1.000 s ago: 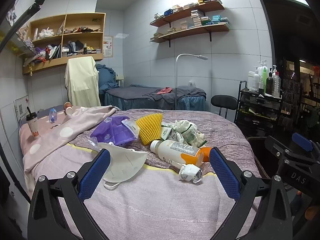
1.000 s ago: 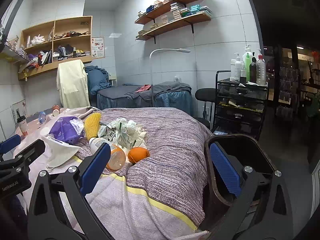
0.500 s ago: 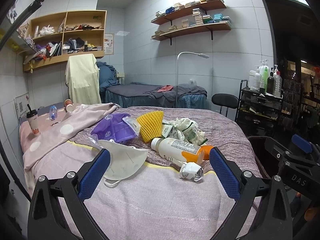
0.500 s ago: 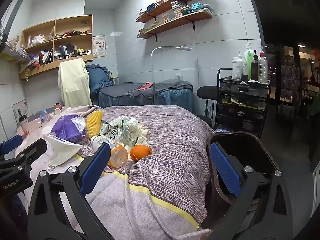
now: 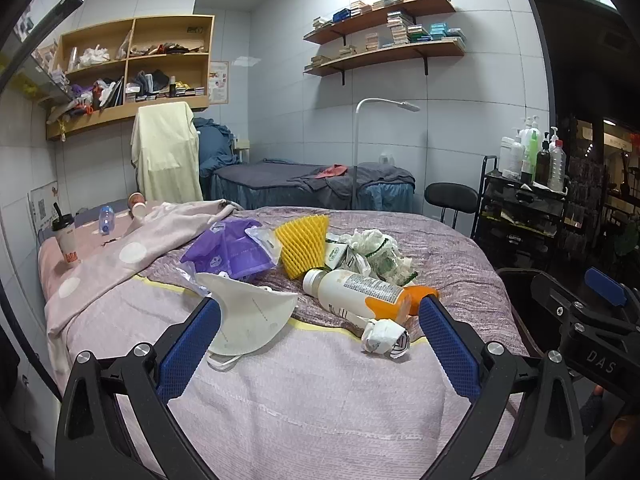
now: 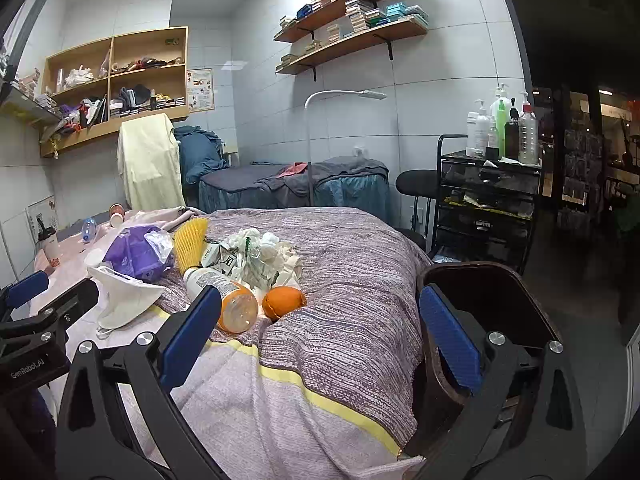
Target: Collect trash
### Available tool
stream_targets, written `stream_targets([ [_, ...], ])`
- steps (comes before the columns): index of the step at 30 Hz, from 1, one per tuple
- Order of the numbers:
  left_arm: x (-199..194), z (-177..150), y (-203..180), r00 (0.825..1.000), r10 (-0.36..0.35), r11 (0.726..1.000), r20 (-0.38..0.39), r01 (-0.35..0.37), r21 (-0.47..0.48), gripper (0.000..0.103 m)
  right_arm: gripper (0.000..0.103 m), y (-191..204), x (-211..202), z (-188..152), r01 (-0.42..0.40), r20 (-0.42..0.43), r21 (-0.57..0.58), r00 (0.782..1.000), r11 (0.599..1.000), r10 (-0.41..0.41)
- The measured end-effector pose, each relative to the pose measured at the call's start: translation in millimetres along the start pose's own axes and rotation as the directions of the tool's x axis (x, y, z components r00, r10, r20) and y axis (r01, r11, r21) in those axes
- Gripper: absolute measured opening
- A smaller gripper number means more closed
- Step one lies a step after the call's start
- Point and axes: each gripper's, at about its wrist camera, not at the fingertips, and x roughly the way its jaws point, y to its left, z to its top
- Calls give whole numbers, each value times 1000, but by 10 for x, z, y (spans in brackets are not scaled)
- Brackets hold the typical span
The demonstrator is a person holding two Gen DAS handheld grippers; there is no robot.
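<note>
The trash lies in a loose heap on the bed (image 5: 320,392), toward the middle of its purple-grey cover. Nearest the left claw (image 5: 318,334) is a white face mask (image 5: 250,318), flat on the cover with its strap trailing toward the camera. Beside it, to the right, lies a white bottle (image 5: 352,290) on its side, orange at its base, with a crumpled paper wad (image 5: 384,338) just in front of it. An orange (image 6: 284,302) sits touching the bottle's orange end — in the right wrist view it is plain, in the left one mostly hidden behind the bottle. Behind these are a purple plastic bag (image 5: 228,252), a yellow foam net sleeve (image 5: 304,248) standing tilted, and a bundle of crumpled white and green wrappers (image 5: 376,254).

Both claws hover apart from the heap, touching nothing. The left claw is spread wide, its blue pads framing the mask and the paper wad. The right claw (image 6: 320,332) is likewise spread wide and empty, over the bed's near edge, its right finger in front of a dark bin (image 6: 480,280) that stands just beside the bed.

Farther off on the bed, a pink dotted blanket (image 5: 116,264) runs along the left side, with a cup (image 5: 66,238) and a small blue bottle (image 5: 105,218) past it.
</note>
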Motion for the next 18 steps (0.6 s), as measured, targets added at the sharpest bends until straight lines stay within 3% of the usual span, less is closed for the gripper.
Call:
stream_targets([
  [18, 9, -22, -13, 1000, 0, 1000, -8, 0, -1, 97, 98, 19, 23, -27, -8, -10, -3, 1000, 1000, 8],
])
